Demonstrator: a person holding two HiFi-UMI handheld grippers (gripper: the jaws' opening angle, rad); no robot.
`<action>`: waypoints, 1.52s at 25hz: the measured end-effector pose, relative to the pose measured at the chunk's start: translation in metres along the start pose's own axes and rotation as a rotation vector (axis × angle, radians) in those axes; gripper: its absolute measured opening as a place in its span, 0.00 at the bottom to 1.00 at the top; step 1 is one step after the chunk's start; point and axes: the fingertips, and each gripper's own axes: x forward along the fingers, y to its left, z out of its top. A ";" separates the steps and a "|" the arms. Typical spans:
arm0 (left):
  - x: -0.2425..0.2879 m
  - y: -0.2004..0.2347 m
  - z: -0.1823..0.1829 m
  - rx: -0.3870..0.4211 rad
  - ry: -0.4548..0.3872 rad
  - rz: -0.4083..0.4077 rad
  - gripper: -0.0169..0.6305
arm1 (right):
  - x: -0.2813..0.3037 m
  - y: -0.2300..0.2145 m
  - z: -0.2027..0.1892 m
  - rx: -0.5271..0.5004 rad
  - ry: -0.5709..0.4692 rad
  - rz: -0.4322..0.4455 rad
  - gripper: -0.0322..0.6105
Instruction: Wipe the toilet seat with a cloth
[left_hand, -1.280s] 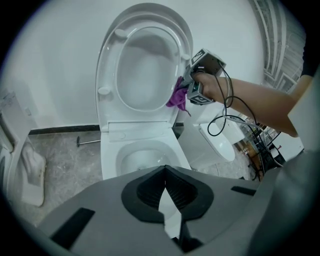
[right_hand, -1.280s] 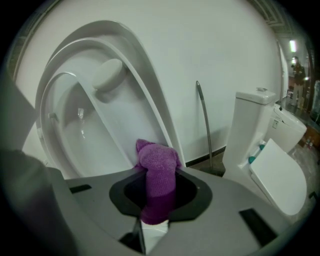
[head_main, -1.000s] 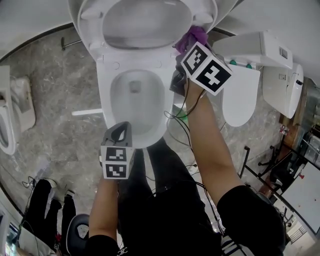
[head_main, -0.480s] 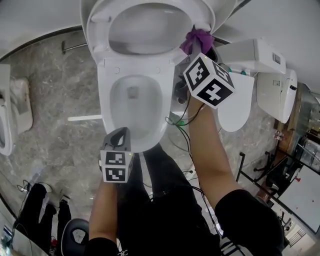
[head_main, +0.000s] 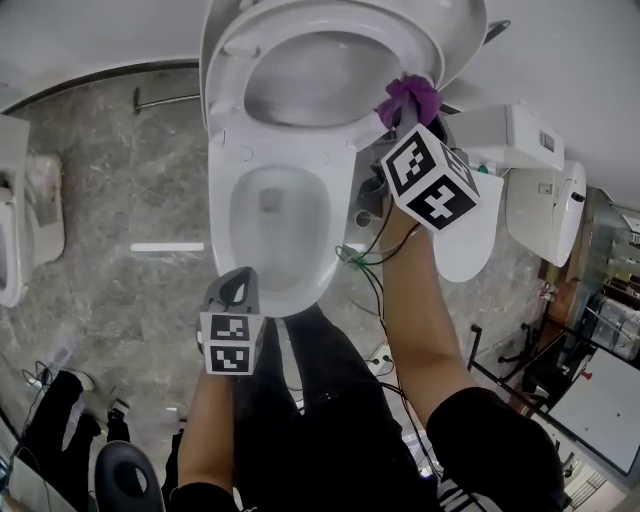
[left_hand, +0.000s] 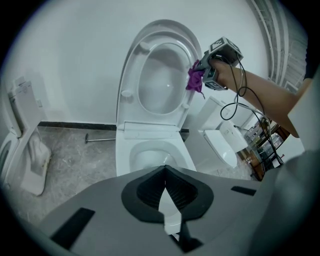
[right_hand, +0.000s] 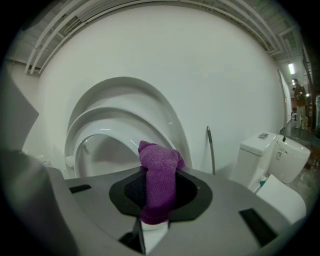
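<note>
**Jaws pinch a purple cloth at the raised seat**

Jaws of the right gripper (head_main: 402, 120) are closed on a purple cloth (head_main: 408, 98); the folded cloth stands up between them and sticks out past the tips. This gripper is held high at the far right. It brings the cloth to the right rim of the toilet seat (left_hand: 131, 80), and the cloth seems to touch that rim. The seat is lifted and leans back against its lid, near the white wall.

Jaws of the left gripper (head_main: 240, 283) are pressed together with nothing between them. This gripper hangs near the person, over the near edge of the open toilet bowl (head_main: 222, 205), well apart from the cloth.

On the right stands a second toilet (head_main: 540, 190) on the grey marble floor (head_main: 120, 190).
</note>
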 end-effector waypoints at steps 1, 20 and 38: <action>-0.001 0.003 -0.001 -0.004 -0.002 0.002 0.03 | -0.001 0.001 0.002 0.007 -0.003 0.000 0.18; -0.016 0.048 -0.020 -0.056 -0.018 0.025 0.03 | 0.011 0.034 0.056 -0.021 -0.173 0.012 0.18; -0.032 0.018 -0.012 -0.013 -0.026 0.075 0.03 | -0.008 0.118 0.088 -0.183 -0.241 0.243 0.18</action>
